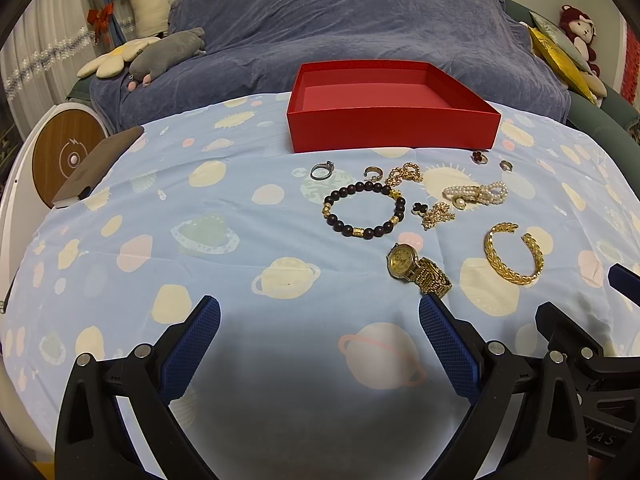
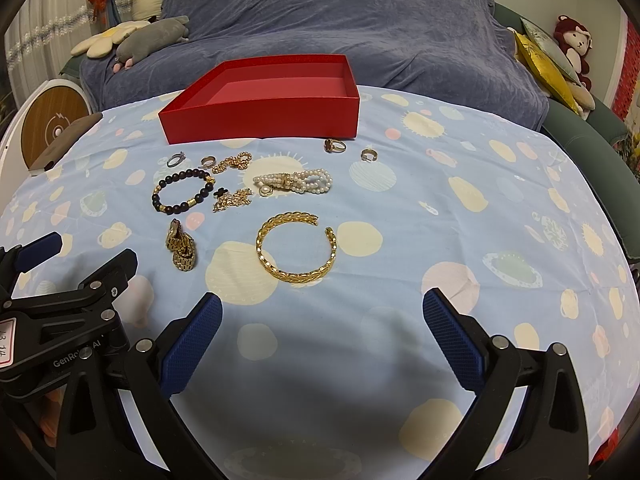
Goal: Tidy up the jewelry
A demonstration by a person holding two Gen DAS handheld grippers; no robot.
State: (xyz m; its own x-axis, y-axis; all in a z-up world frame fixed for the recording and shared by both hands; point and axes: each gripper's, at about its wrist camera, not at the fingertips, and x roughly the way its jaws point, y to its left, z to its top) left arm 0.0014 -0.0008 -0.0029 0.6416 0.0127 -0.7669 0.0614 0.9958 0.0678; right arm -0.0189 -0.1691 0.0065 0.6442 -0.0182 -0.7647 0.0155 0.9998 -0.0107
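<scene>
**Ana:** Left wrist view first: the red box [image 1: 392, 128] sits at the far side of the surface [image 1: 200, 240], uncovered and with nothing in it, so no piece has gone in yet. Both claws are released, jaws wide, holding nothing: the left claw [image 1: 320, 332] hangs near us, with the right claw [image 2: 322, 330] just beside it on the right.

**Ben:** Then the risks, biggest piece down. The gold cuff [image 2: 296, 248] lies nearest the right claw, with its gap toward the far right. I'd guess a pinch across that gap would squeeze it or let it spring out.

**Ana:** The beaded bracelet [image 1: 364, 212] looks elastic and round; gripped on one bead it may roll between the pads. The gold watch [image 1: 418, 270] is folded on its band, close in front of the left claw. Lifted by the case, the band would probably swing and drag.

**Ben:** The pearl strand [image 1: 478, 194] is knotted and lies near the crumpled gold chain [image 1: 438, 214] with the black clover charm. A careless grab could take both, or snag one.

**Ana:** The rings worry me most. The silver ring [image 1: 322, 170] and the small band [image 2: 369, 155] lie flat on soft cloth [image 2: 480, 240]. Wide pads may pinch fabric instead, tug the sheet and scatter everything.

**Ben:** And the clover ring [image 2: 334, 145] sits just in front of the box wall, with little room for a finger behind it.
</scene>
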